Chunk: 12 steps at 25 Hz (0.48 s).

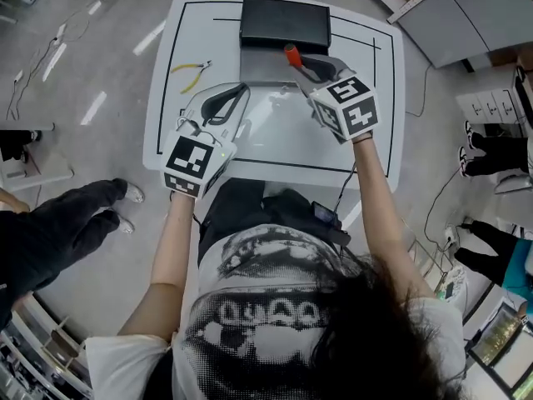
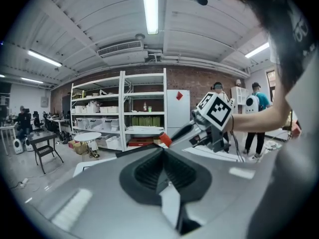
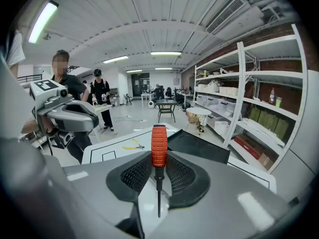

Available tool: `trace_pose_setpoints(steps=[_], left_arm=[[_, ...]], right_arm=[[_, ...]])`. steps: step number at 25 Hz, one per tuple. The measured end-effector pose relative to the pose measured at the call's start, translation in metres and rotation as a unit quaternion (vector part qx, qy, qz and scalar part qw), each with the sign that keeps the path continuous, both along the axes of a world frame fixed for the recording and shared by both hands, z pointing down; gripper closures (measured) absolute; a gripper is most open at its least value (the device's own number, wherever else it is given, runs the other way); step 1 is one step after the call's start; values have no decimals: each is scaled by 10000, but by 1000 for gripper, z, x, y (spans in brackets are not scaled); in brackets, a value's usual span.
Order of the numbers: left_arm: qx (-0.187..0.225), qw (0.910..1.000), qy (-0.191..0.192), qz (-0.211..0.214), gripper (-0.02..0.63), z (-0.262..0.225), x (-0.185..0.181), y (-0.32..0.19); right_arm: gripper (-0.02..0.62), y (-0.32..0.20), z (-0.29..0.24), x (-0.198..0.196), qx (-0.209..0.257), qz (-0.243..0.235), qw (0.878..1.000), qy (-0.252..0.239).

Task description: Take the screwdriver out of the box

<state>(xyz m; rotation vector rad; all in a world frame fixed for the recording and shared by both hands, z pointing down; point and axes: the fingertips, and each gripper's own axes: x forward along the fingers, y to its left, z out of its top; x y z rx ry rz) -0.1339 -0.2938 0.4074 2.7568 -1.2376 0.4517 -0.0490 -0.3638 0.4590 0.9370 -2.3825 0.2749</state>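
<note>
We have the right gripper (image 1: 306,67) up over the white table (image 1: 275,152), clamped on the screwdriver (image 3: 159,153); the left gripper (image 1: 226,105) sits lower, jaws together, empty.
In the head view we see only its orange handle, near the black box (image 1: 285,23); the right gripper view adds the shaft.

The left gripper (image 2: 163,153) has its fingers (image 2: 144,173) pressed together, with nothing between them. Just past their tips the right gripper (image 2: 175,135) stretches in from the right, its marker cube (image 2: 215,109) facing the camera. The orange handle of a screwdriver (image 2: 165,140) shows at its front end. Behind stand white shelves (image 2: 122,113), a round white table (image 2: 87,136) and a brick wall (image 2: 199,81). A person in a teal top (image 2: 259,101) stands far right.
</note>
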Motion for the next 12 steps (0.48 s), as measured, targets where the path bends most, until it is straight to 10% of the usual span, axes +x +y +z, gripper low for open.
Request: trace_pose_setpoints(steps=[12], left_arm=[[16,9999,-37,155,606,-5,77,77]], right_arm=[[502,108,-9,75,-34,175,9993,-342]])
